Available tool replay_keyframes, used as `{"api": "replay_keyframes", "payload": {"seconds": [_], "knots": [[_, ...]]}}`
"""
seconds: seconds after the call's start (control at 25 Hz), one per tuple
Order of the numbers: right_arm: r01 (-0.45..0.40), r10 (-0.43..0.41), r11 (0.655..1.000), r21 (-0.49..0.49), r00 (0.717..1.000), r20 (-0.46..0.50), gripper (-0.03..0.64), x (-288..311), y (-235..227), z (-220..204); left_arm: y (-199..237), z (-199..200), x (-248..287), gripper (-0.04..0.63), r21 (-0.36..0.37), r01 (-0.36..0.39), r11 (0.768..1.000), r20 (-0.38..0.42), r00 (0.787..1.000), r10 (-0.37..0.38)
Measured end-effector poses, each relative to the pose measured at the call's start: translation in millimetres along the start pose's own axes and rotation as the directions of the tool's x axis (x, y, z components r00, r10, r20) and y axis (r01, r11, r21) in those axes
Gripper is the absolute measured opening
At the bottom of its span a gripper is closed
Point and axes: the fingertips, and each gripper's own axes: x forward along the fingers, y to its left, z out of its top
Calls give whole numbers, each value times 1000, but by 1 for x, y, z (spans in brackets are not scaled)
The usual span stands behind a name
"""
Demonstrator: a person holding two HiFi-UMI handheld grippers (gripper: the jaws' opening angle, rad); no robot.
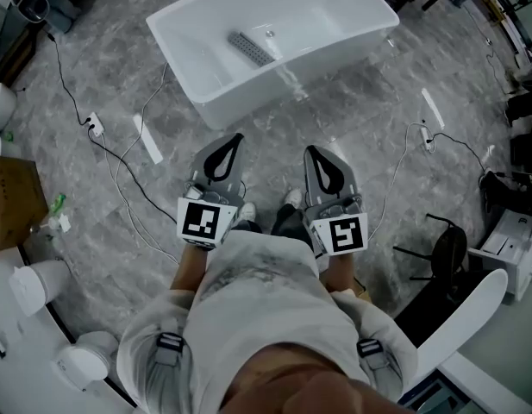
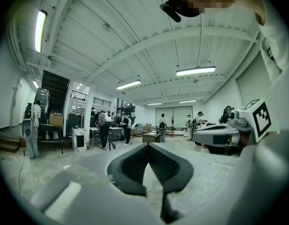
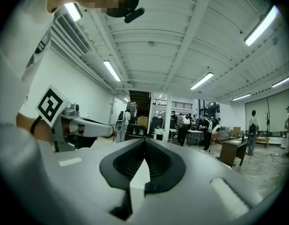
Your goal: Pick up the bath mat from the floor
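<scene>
The left claw (image 1: 237, 138) and the right claw (image 1: 309, 150) are both fully closed on nothing, over the floor (image 1: 352, 119) near the white bathtub (image 1: 231, 97).

Bathtub (image 1: 274, 80) ahead, floor cables (image 1: 128, 178) left

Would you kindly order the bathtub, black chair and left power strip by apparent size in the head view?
1. bathtub
2. black chair
3. left power strip
All are on the floor, so this holds.
</scene>
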Motion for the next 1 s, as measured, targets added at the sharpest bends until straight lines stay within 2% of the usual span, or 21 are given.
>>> {"api": "replay_keyframes", "payload": {"seconds": [0.08,0.24,0.36,0.64,0.8,1.0], "knots": [[-13,13,1000,2,1000,2,2,7,-17,-4,-1,2,17,2,-27,-11,1000,7,1000,11],[-53,53,998,19,999,-1,2,24,-55,-11,-3,3,55,2,-10,-35,999,5,999,35],[-90,90,996,17,996,-1,2,38,-85,-15,-6,3,83,2,-28,-72,997,-3,997,72],[-186,186,983,12,983,11,2,54,-159,-15,-29,16,150,2,-11,-159,987,-2,987,159],[-226,226,974,1,974,15,2,62,-184,-17,-38,18,175,2,-5,-188,982,-7,982,188],[-238,238,971,6,971,33,2,76,-212,-20,-41,17,203,2,4,-200,980,-17,980,200]]}}
